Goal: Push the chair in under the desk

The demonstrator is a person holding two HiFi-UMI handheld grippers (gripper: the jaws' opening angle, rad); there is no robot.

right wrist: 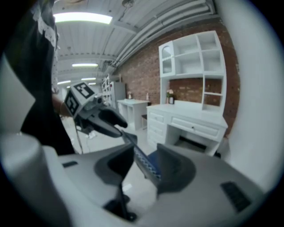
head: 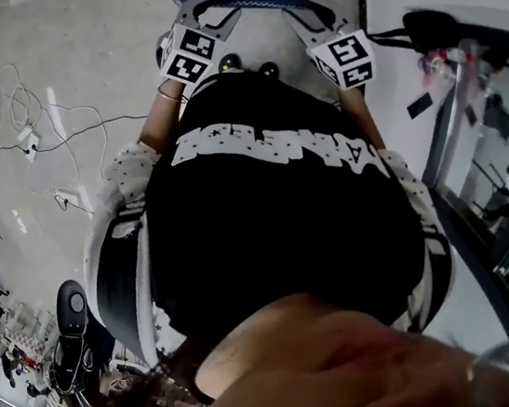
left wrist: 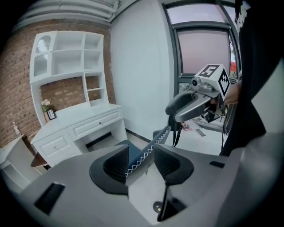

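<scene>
Blue chair back [left wrist: 155,138] mostly hidden (behind torso [head: 284,212]), left gripper [left wrist: 141,155], right gripper [right wrist: 146,155] both released around it.

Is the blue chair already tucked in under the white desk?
No, in the left gripper view the blue chair stands well out in front of the white desk, with none of it under the desktop.

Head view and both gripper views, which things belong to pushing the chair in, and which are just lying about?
For the job: chair, its back between the open jaws of the left hand-held gripper and right hand-held gripper; white desk.
Lying about: floor cables; shelf unit over the desk; small plant.
</scene>
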